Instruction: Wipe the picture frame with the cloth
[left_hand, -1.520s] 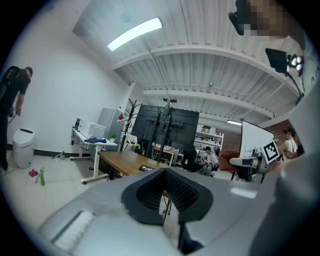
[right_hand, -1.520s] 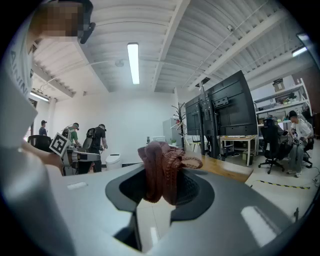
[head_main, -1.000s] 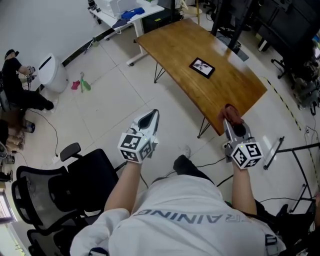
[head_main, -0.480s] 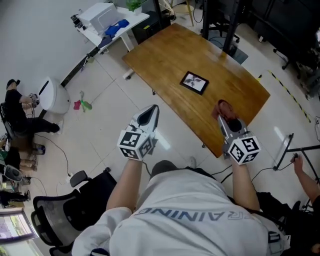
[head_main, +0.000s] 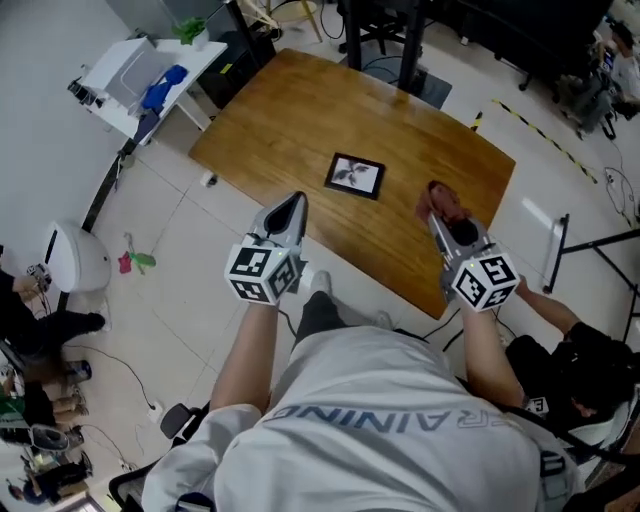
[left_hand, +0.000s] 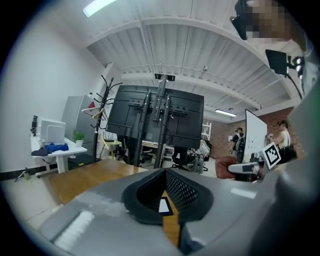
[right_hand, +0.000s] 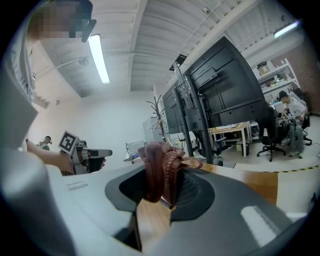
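Note:
A small black picture frame (head_main: 355, 176) lies flat near the middle of the wooden table (head_main: 280, 110). My left gripper (head_main: 289, 206) hovers over the table's near edge, just left of and below the frame, jaws together with nothing in them. Through its narrow jaw gap the left gripper view shows a sliver of the frame (left_hand: 163, 205). My right gripper (head_main: 438, 214) is to the right of the frame, shut on a bunched reddish-brown cloth (head_main: 442, 200). In the right gripper view the cloth (right_hand: 162, 167) sticks up from between the jaws.
A white desk (head_main: 140, 75) with a blue item stands beyond the table's left end. A white round appliance (head_main: 72, 258) sits on the floor at left. A metal stand (head_main: 556, 250) and a seated person (head_main: 575, 360) are at right. Dark screen stands (left_hand: 155, 117) rise behind the table.
The table and frame have come much nearer and both grippers now reach over its near edge. The right gripper keeps hold of the cloth; the left stays empty.

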